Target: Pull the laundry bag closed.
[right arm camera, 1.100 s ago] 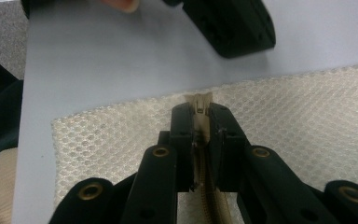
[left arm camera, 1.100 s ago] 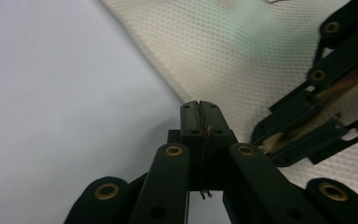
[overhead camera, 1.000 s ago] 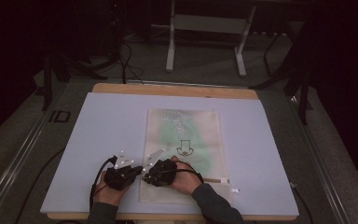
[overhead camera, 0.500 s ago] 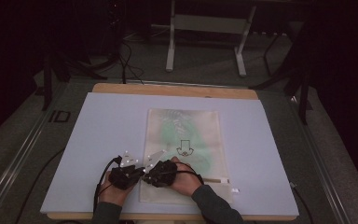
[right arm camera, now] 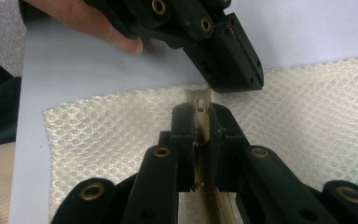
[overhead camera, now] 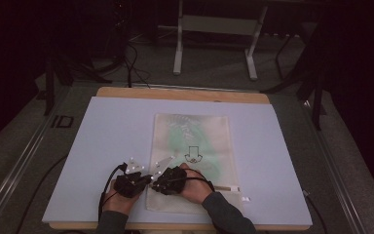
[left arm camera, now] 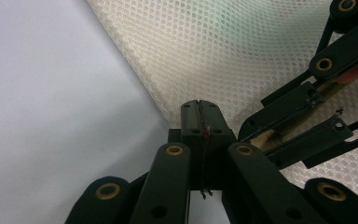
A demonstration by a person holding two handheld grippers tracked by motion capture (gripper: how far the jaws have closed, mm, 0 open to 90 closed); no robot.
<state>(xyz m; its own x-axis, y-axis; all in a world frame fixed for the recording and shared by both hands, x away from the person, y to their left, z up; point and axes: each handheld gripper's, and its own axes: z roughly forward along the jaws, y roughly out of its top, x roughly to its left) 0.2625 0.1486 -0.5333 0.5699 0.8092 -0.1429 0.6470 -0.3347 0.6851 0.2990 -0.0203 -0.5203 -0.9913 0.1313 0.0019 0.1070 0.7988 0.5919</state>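
The mesh zipper bag (overhead camera: 195,161) lies at the lower centre of the tabletop (overhead camera: 102,141). The left tongs (left arm camera: 199,108) pinch its corner closed; the right tongs (right arm camera: 200,112) hold the zipper tab (right arm camera: 199,100). The next move probably needs a steady pull along the zipper.

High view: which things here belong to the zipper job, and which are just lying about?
In the job: mesh bag, its zipper, left gripper, right gripper.
Lying about: small white tag, metal stand, floor cables.
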